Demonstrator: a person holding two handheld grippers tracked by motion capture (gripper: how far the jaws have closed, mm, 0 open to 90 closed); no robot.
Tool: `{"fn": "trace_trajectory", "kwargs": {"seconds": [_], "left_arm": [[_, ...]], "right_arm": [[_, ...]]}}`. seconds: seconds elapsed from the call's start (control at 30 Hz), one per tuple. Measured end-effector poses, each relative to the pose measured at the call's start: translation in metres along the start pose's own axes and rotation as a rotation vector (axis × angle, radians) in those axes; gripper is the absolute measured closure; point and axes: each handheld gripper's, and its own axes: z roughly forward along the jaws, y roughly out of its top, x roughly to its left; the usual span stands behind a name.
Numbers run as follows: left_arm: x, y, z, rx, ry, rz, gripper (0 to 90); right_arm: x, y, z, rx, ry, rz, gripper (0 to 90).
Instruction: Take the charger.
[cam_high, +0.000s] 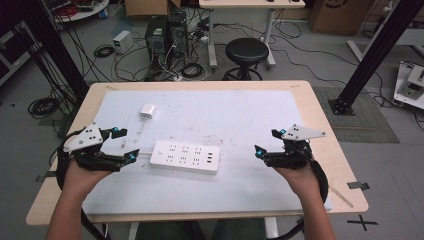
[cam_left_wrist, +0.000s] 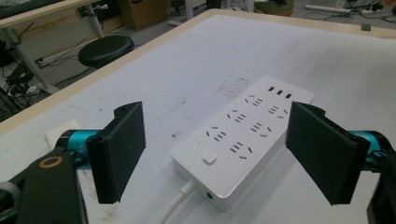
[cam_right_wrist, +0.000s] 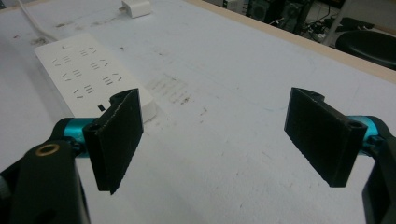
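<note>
A white power strip (cam_high: 185, 156) lies flat near the middle of the white mat, its sockets facing up; it also appears in the left gripper view (cam_left_wrist: 243, 137) and the right gripper view (cam_right_wrist: 88, 74). A small white plug adapter (cam_high: 148, 110) rests farther back, with a thin white cord running toward the strip. My left gripper (cam_high: 125, 144) hovers just left of the strip, open and empty. My right gripper (cam_high: 267, 142) stands open to the strip's right, a hand's width away, holding nothing.
The white mat (cam_high: 240, 115) covers most of the wooden table (cam_high: 320, 115). Beyond the far edge stand a black stool (cam_high: 246, 52), computer towers (cam_high: 165, 35) and tangled cables on the floor. A black frame post (cam_high: 372, 50) rises at the right.
</note>
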Motion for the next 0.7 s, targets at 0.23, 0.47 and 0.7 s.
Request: {"fn": "trace_trajectory", "kwargs": {"seconds": [0.23,0.47,0.7], "left_arm": [[0.015,-0.002,0.018,0.021,0.049,-0.037,20.0],[0.044,0.007,0.048,0.101,0.129,-0.046,19.8],[0.095,0.009,0.09,0.183,0.224,-0.135,19.8]], "right_arm": [[0.003,-0.008,-0.005,0.001,-0.004,-0.002,19.8],[0.005,-0.008,-0.008,0.014,-0.014,-0.006,19.8],[0.008,-0.013,-0.006,0.026,-0.041,0.001,19.8]]}}
